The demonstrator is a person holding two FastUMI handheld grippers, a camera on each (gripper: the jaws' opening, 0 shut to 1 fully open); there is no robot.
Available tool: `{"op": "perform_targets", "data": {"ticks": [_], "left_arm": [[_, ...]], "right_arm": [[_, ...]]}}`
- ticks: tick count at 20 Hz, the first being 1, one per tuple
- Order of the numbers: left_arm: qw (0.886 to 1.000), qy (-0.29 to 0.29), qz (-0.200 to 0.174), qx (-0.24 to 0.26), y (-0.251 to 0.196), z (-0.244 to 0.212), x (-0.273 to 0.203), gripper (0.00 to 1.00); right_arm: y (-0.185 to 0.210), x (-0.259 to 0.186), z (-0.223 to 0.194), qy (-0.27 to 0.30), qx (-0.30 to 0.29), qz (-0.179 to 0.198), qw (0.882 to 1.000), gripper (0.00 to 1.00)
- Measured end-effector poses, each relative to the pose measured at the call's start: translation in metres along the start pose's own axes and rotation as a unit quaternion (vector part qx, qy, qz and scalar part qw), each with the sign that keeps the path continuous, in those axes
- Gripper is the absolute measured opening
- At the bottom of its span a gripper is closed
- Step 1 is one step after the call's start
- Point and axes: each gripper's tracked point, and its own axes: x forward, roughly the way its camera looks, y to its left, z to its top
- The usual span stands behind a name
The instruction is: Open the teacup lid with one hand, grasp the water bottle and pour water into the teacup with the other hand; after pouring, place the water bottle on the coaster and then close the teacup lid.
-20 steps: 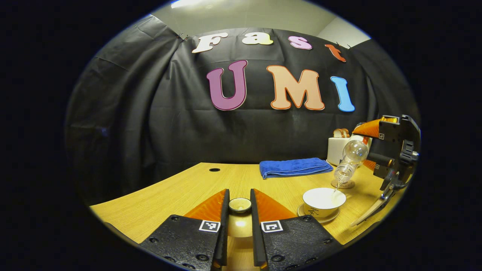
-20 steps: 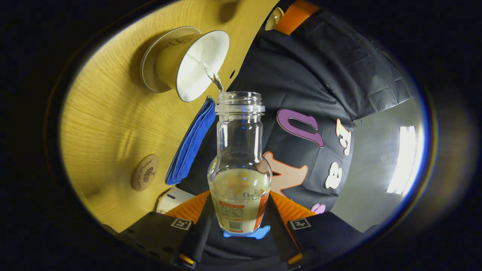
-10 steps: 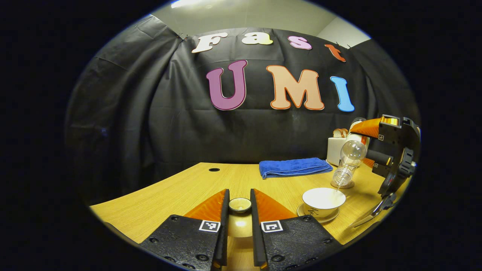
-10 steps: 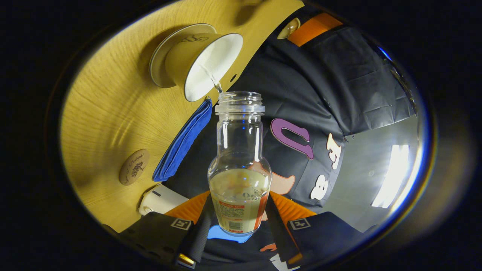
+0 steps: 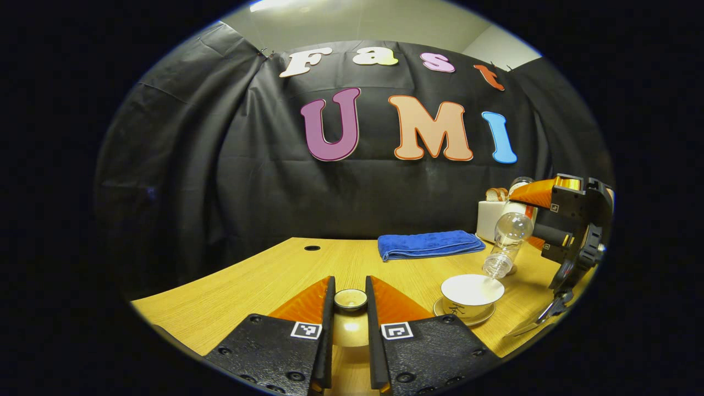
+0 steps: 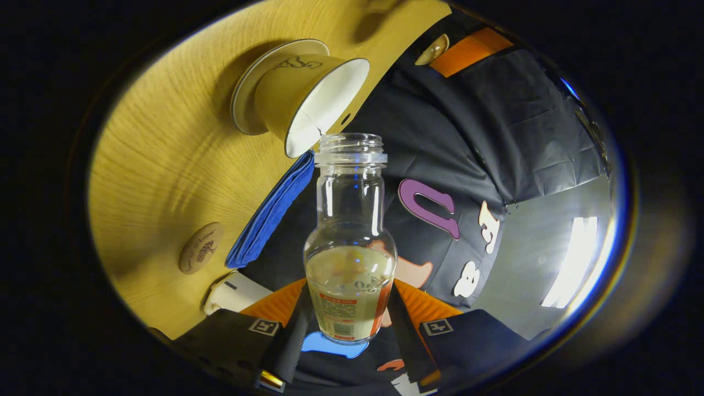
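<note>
- The wooden table spans the lower part of the left gripper view; in the right gripper view it stands tipped, on the side toward 9 o'clock.
- A folded blue towel lies at the table's far edge, at about 11 o'clock of the teacup.
- A white box stands behind the towel's right end; the bottle and far gripper partly cover it.
- The right gripper has both fingers pressed on the labelled base of the water bottle, whose open mouth points away from the fingers, toward 12 o'clock.
- The bottle is tipped, its mouth just over the rim of the open teacup, which sits on a saucer.
- Whether water is falling cannot be made out.
- The left gripper fingers stand narrow, closed on the teacup lid, held between their tips near the table.
- The round coaster lies bare beside the towel; in the left gripper view the bottle hides most of it.
</note>
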Motion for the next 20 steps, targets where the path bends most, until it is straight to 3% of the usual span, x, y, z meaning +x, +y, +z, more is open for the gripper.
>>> {"op": "perform_targets", "data": {"ticks": [4,9,11,16,20], "left_arm": [[1.0,0.0,-0.001,0.0,0.0,0.001,0.001,0.24],[1.0,0.0,-0.001,0.0,0.0,0.0,0.001,0.24],[1.0,0.0,-0.001,0.0,0.0,0.0,0.001,0.24],[1.0,0.0,-0.001,0.0,0.0,-0.001,0.001,0.24],[1.0,0.0,-0.001,0.0,0.0,0.0,0.001,0.24]], "right_arm": [[0.025,-0.006,-0.01,0.03,0.097,0.054,0.993,0.77],[0.043,-0.013,-0.021,0.067,0.211,0.086,0.971,0.79],[0.05,-0.008,-0.025,0.08,0.264,0.1,0.956,0.79],[0.059,-0.017,-0.042,0.111,0.426,0.117,0.89,0.81],[0.068,-0.019,-0.061,0.145,0.54,0.12,0.821,0.79]]}}
